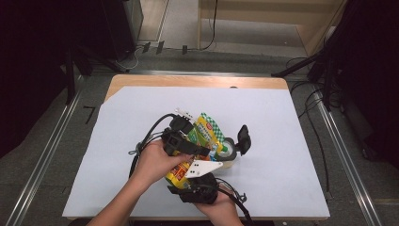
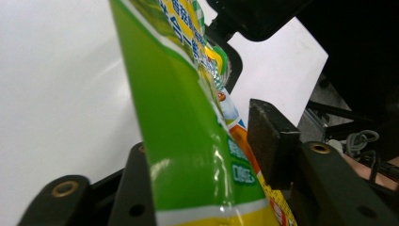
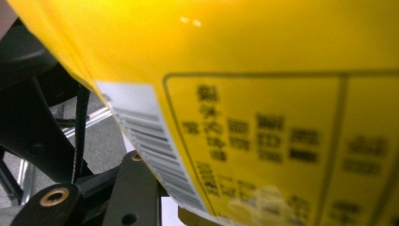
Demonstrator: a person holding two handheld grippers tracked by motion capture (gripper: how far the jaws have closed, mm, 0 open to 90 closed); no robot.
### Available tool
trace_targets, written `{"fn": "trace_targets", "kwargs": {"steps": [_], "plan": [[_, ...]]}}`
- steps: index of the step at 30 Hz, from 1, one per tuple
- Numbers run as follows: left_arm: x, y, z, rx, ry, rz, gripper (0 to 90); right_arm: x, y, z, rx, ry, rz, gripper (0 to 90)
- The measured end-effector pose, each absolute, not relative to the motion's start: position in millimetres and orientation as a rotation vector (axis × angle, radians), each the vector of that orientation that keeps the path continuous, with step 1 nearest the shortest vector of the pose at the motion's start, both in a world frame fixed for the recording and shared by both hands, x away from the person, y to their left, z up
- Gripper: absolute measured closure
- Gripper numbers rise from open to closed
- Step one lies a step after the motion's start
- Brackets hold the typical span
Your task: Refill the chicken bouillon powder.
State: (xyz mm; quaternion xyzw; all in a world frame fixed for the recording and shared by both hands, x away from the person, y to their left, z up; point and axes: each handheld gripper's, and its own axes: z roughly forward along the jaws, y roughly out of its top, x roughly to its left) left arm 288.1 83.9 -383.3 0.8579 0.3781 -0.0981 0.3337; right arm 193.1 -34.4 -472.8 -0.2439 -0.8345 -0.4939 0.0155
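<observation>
Both tools meet over the table's near middle in the high view: the left tool (image 1: 200,148) and the right tool (image 1: 200,181) each grasp the glossy yellow-and-green plastic pouch (image 1: 207,134), held just above the pale sheet-covered wooden table (image 1: 282,141); grey floor and cables lie around it. In the left tool view, that tool's black jaws pinch the pouch's (image 2: 188,155) crinkled green edge. In the right tool view, the pouch's smooth yellow printed face (image 3: 263,94) sits between the jaws.

Pouch (image 1: 200,141) between grippers, above table (image 1: 282,150)

Lab: rails (image 1: 51,141), floor cables (image 1: 313,101)
</observation>
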Motion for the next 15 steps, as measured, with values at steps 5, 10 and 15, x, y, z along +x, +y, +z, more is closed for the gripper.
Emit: {"fn": "trace_targets", "kwargs": {"steps": [5,10,15], "plan": [[297,83,-376,2.255,1.013,-0.311,66.2,194,-32,-465,-0.721,-2.628,-1.532,58.7],[308,78,-367,2.263,1.051,-0.318,67.5,203,-34,-457,-0.727,-2.626,-1.529,58.7],[309,75,-366,2.279,1.065,-0.291,68.3,207,-33,-459,-0.733,-2.645,-1.552,58.5]]}}
